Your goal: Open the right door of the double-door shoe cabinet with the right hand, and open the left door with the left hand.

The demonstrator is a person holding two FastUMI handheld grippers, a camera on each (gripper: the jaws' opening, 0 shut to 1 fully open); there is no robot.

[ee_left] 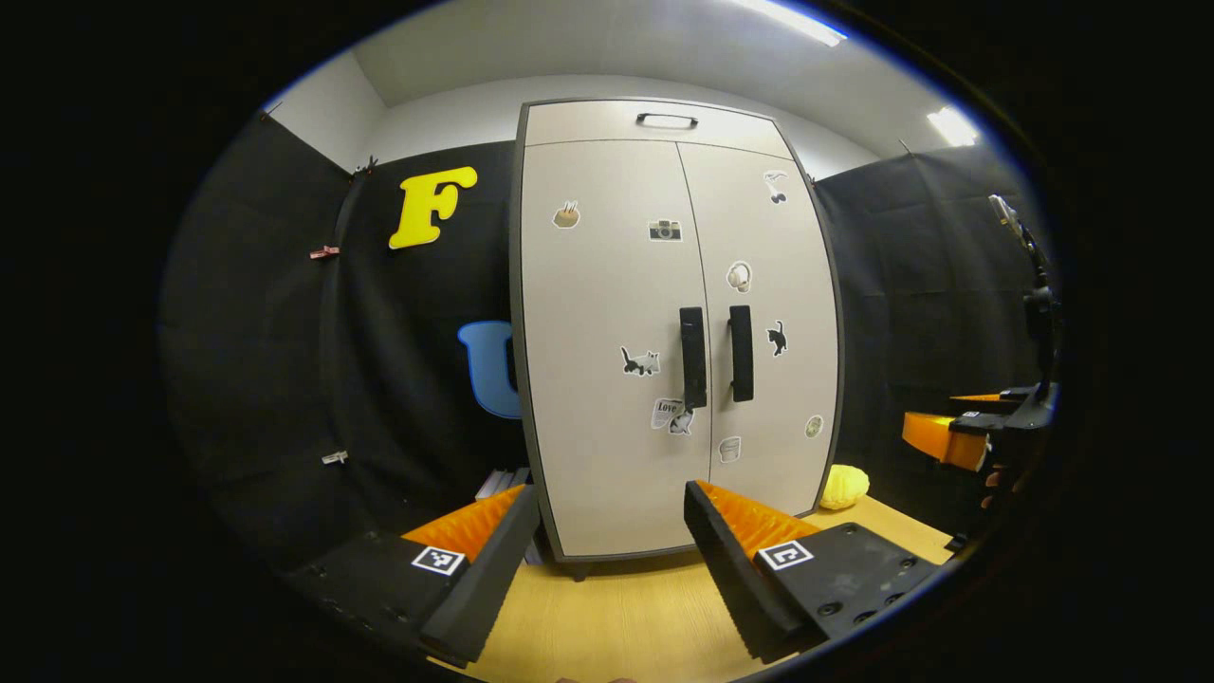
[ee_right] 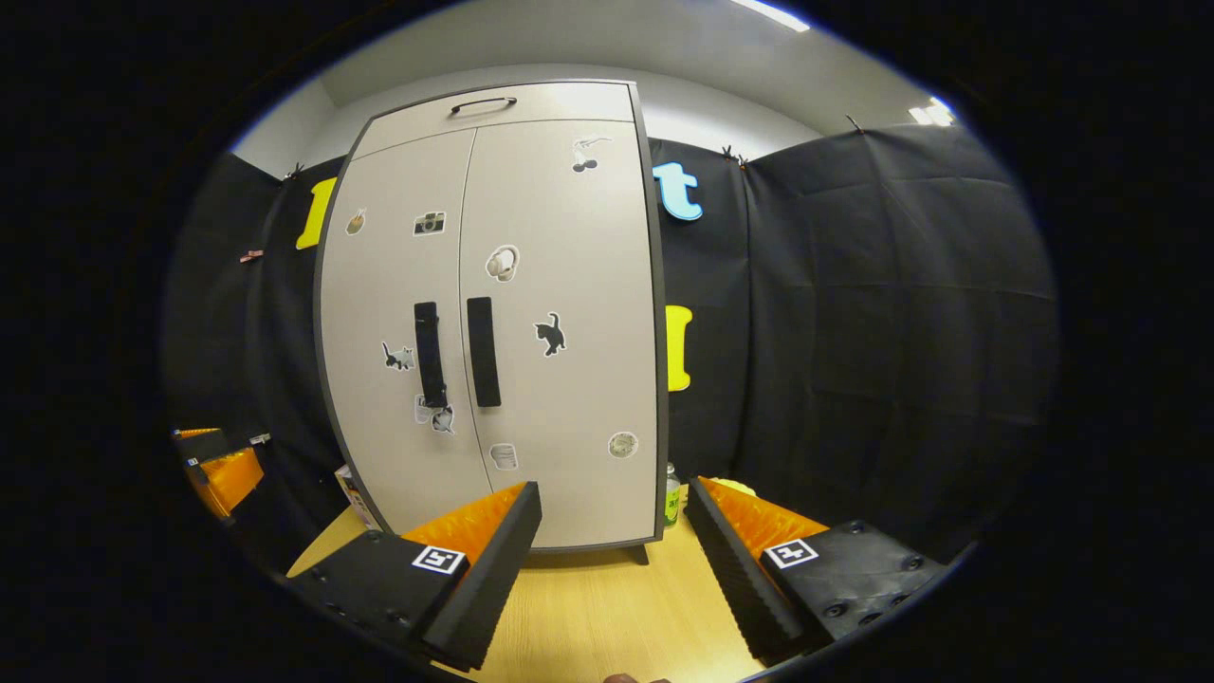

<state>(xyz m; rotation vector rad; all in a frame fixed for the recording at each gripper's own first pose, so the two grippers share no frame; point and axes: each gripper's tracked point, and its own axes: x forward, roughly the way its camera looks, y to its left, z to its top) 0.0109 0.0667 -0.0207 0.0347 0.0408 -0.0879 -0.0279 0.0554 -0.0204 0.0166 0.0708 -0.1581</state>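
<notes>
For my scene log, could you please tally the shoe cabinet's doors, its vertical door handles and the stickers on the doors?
Cabinet doors: 2
Vertical door handles: 2
Stickers: 9
Total: 13

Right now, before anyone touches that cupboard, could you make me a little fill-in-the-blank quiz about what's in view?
1. Both doors of the shoe cabinet are ____.
2. The two door handles are mounted ____, not sideways.
3. Both fingers of the left hand-held gripper stand ____, gripping nothing.
4. The cabinet stands on a ____ table.

Missing words: closed; upright; apart; wooden
</notes>
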